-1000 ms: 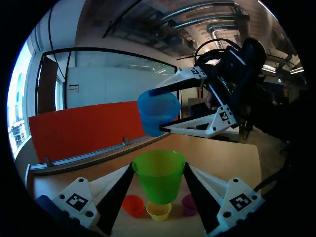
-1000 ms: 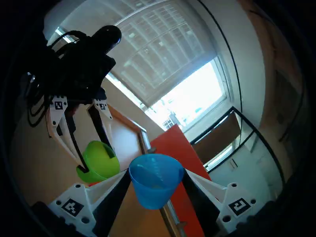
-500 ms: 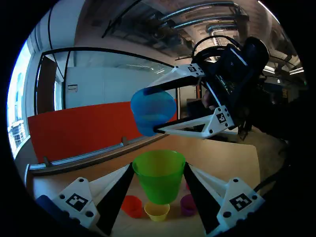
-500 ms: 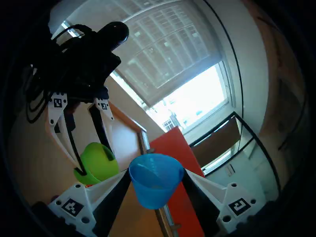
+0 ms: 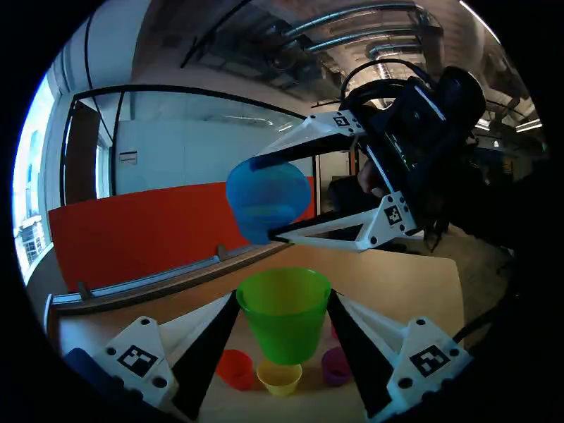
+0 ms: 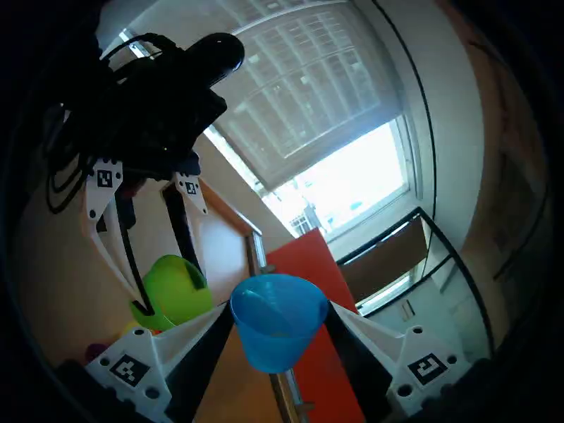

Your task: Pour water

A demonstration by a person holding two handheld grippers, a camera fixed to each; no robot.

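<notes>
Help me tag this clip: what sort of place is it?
Likely an office or workshop: bare ceiling pipes, a glass-walled room, and a red divider behind a wooden table.

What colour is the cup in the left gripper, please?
Green; the cup shows best in the left gripper view.

Purple cup (image 5: 334, 365) half hidden behind left gripper (image 5: 283, 299) finger, red cup (image 5: 236, 368) partly behind the other — blue cup (image 5: 266, 199) contents indistinct
</notes>
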